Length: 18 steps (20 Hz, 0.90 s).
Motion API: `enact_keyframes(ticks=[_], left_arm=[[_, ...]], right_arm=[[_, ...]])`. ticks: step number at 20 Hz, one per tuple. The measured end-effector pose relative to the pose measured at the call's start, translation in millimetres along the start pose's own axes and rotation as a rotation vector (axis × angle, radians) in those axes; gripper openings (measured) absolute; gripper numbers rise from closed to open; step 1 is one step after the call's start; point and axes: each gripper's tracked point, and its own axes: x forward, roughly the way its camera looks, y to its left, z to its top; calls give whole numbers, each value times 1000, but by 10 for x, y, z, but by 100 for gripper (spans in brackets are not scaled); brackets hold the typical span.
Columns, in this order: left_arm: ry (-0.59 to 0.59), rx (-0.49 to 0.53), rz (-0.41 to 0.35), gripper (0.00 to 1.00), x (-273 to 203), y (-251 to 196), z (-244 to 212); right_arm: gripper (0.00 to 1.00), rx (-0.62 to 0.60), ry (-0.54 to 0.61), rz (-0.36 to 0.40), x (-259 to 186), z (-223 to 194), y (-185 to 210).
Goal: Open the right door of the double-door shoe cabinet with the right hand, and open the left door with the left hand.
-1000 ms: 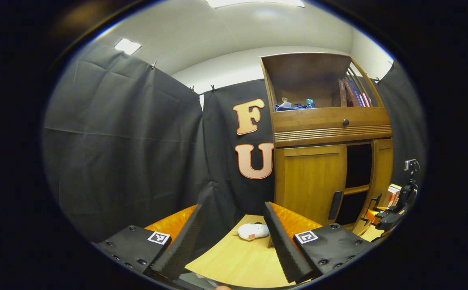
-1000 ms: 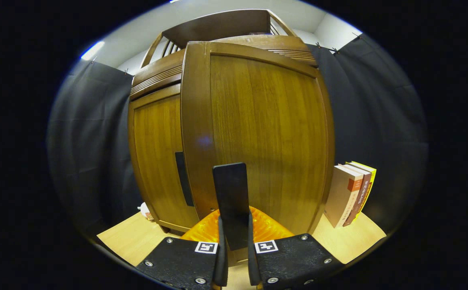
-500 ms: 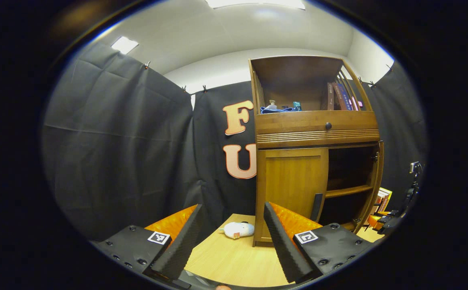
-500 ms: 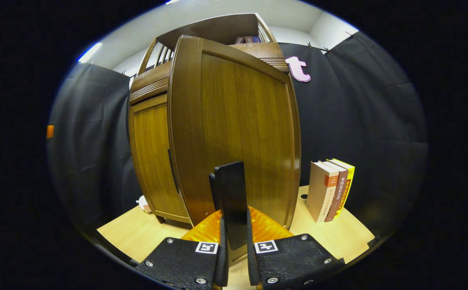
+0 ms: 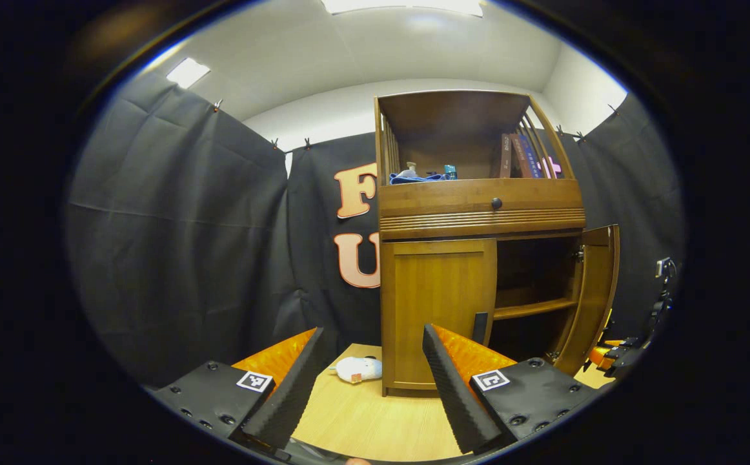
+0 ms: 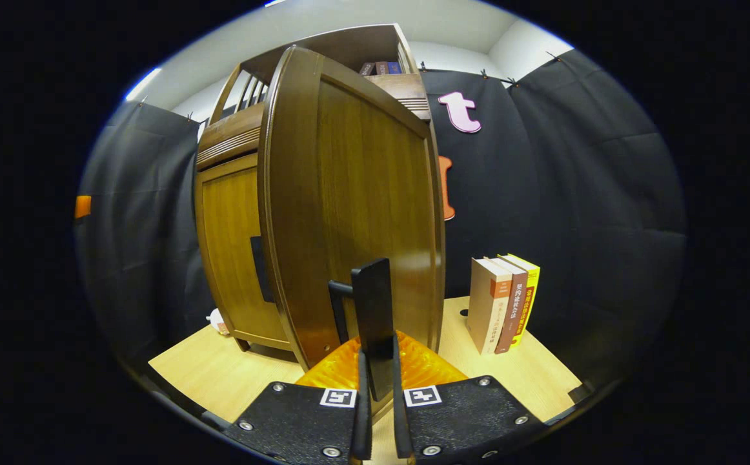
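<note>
In the left gripper view the wooden shoe cabinet [image 5: 478,213] stands on the table ahead. Its left door [image 5: 436,310] is closed, with a dark handle [image 5: 479,328] at its inner edge. Its right door [image 5: 593,294] is swung out, baring dark shelves. My left gripper [image 5: 375,381] hangs open well short of the cabinet, with nothing between its fingers. In the right gripper view the right door [image 6: 355,194] stands wide open before me, and my right gripper [image 6: 378,387] is shut on that door's dark upright handle [image 6: 372,310]. The left door [image 6: 230,252] is closed behind it.
Three upright books [image 6: 504,303] stand on the wooden table [image 6: 220,381] right of the open door. A small white soft thing [image 5: 357,369] lies by the cabinet's left foot. The top shelf holds books [image 5: 520,155] and a blue cloth [image 5: 414,177].
The right door has swung farther open with my right gripper still on its handle. The left gripper has turned so that the cabinet sits more to the middle of its view; it remains open.
</note>
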Motion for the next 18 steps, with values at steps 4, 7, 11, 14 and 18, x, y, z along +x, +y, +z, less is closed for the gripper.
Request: enact_keyframes(ticks=[4,7,11,14,18], left_arm=[[12,-10,-36,94,-9,-207,-43],[12,-18,-64,94,28,-354,-41],[12,-23,-101,94,93,-577,-64],[23,-13,-128,94,160,-759,-106],[32,-12,-157,94,259,-969,-175]], right_arm=[[16,9,-6,-44,-92,7,-231],[12,24,-7,-71,-140,30,-414],[1,35,-15,-152,-213,43,-803],[0,65,-19,-150,-271,65,-914],[0,48,-18,-137,-262,70,-959]])
